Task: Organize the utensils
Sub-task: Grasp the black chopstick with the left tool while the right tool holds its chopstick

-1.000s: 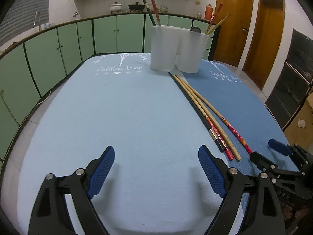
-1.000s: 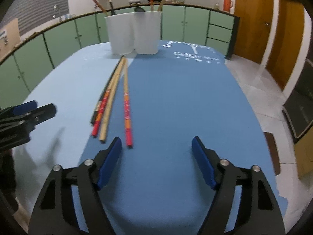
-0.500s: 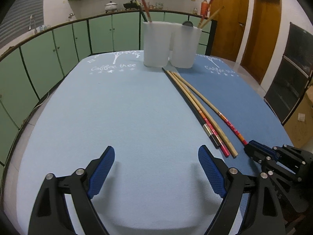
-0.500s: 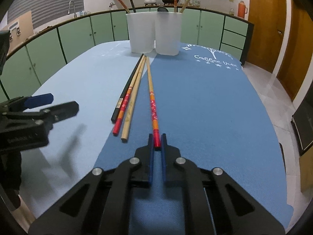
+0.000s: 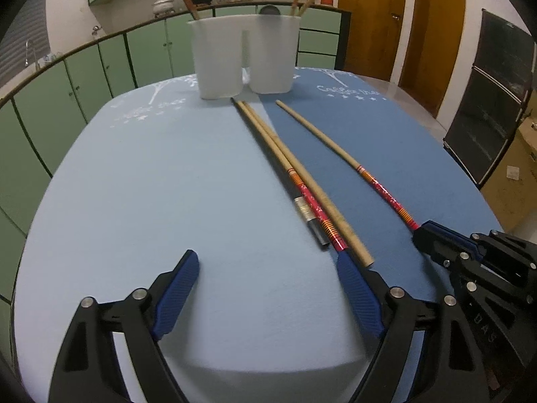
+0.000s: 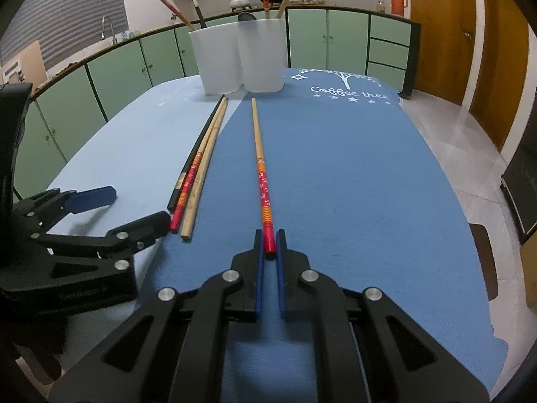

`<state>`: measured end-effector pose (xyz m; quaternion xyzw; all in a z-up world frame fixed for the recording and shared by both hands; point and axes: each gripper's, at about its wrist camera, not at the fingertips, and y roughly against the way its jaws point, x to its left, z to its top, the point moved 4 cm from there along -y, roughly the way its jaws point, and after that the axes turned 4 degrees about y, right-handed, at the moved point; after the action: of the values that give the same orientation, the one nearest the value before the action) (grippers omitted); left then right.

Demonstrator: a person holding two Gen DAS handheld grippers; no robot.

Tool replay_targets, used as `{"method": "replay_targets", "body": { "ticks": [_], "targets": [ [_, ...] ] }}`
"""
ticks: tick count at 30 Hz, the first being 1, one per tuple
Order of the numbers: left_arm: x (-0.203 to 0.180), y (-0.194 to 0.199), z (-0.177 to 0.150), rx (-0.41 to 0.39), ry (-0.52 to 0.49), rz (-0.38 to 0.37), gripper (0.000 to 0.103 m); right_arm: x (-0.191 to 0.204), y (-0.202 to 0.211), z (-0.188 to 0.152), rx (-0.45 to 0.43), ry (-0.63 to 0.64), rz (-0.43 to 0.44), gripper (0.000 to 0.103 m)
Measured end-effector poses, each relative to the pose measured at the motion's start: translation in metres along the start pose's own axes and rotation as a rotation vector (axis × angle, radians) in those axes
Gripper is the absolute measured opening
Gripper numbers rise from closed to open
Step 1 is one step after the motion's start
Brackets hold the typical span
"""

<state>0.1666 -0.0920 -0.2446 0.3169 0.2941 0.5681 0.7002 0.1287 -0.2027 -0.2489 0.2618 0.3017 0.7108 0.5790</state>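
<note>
Right gripper (image 6: 269, 247): clenched on the red end of the chopstick (image 6: 261, 168), which runs straight ahead toward the white holder (image 6: 240, 55).
Left gripper (image 5: 268, 282): spread wide, grasping nothing.
Other chopsticks (image 5: 302, 188): just beyond its right finger.

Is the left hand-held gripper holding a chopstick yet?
No, the left hand-held gripper stands wide open over bare cloth, nothing between its fingers.

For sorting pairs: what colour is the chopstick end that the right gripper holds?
Red, with orange bands; chopstick, right gripper, best in right wrist view.
</note>
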Motion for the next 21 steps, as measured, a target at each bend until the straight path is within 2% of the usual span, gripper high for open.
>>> {"method": "replay_targets", "body": {
  "ticks": [8,11,16,18,21],
  "targets": [
    [-0.001,-0.002,0.003,-0.011,0.020,0.000,0.079,-0.001,0.000,-0.002,-0.002,-0.006,0.005,0.006],
    [0.000,-0.002,0.005,-0.024,0.033,0.007,0.066,-0.002,0.000,-0.002,-0.001,-0.007,0.005,0.006],
    [0.008,0.000,0.005,-0.037,0.031,0.027,0.033,-0.001,0.000,-0.002,-0.001,-0.002,0.005,0.006],
    [0.016,0.003,0.003,-0.038,0.030,0.023,0.028,0.000,0.000,-0.002,-0.001,0.001,0.009,0.006],
    [0.028,0.007,0.000,-0.037,0.050,0.024,0.028,0.001,0.000,-0.002,-0.002,0.005,0.018,0.006]
  ]
}}
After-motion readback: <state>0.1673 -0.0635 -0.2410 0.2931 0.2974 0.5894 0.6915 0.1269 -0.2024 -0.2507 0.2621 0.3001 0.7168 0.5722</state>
